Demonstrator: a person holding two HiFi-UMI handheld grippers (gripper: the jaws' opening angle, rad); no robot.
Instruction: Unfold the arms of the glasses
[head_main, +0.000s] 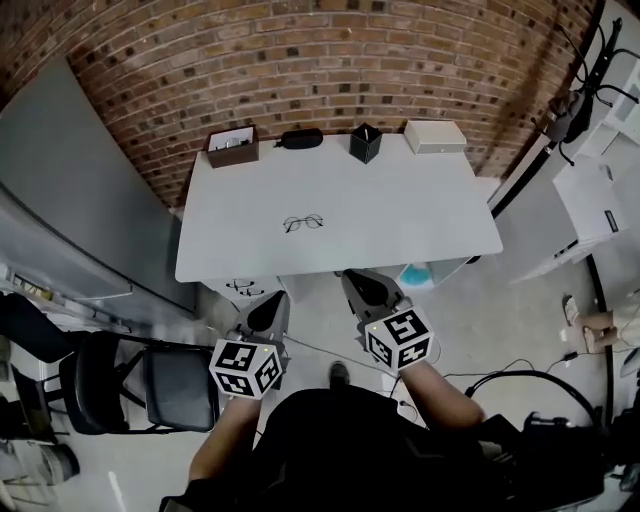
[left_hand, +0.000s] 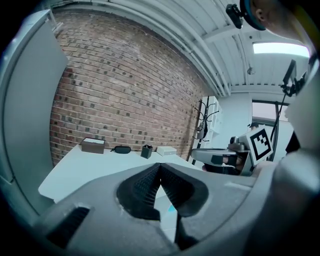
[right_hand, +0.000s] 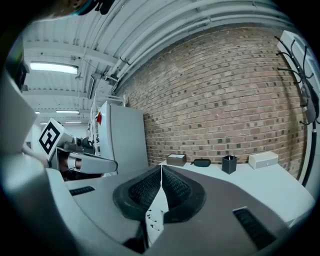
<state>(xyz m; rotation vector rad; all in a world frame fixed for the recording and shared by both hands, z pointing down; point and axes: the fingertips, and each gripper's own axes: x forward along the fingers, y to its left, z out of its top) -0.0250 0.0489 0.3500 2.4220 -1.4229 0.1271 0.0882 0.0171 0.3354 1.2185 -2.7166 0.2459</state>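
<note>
A thin-framed pair of glasses (head_main: 303, 222) lies near the middle of the white table (head_main: 420, 220); whether its arms are folded is too small to tell. Both grippers hang in front of the table's near edge, apart from the glasses. My left gripper (head_main: 274, 300) is shut with nothing between its pads, and the left gripper view shows its jaws (left_hand: 160, 175) pressed together. My right gripper (head_main: 356, 278) is likewise shut and empty, its jaws (right_hand: 161, 172) meeting along one line. Each gripper appears in the other's view: the right gripper (left_hand: 235, 157) and the left gripper (right_hand: 75, 161).
Along the table's far edge, by the brick wall, stand a brown box (head_main: 232, 146), a black glasses case (head_main: 301, 138), a black cup (head_main: 366, 142) and a white box (head_main: 435, 136). A black chair (head_main: 150, 385) stands at my left. White cabinets (head_main: 585, 210) stand to the right.
</note>
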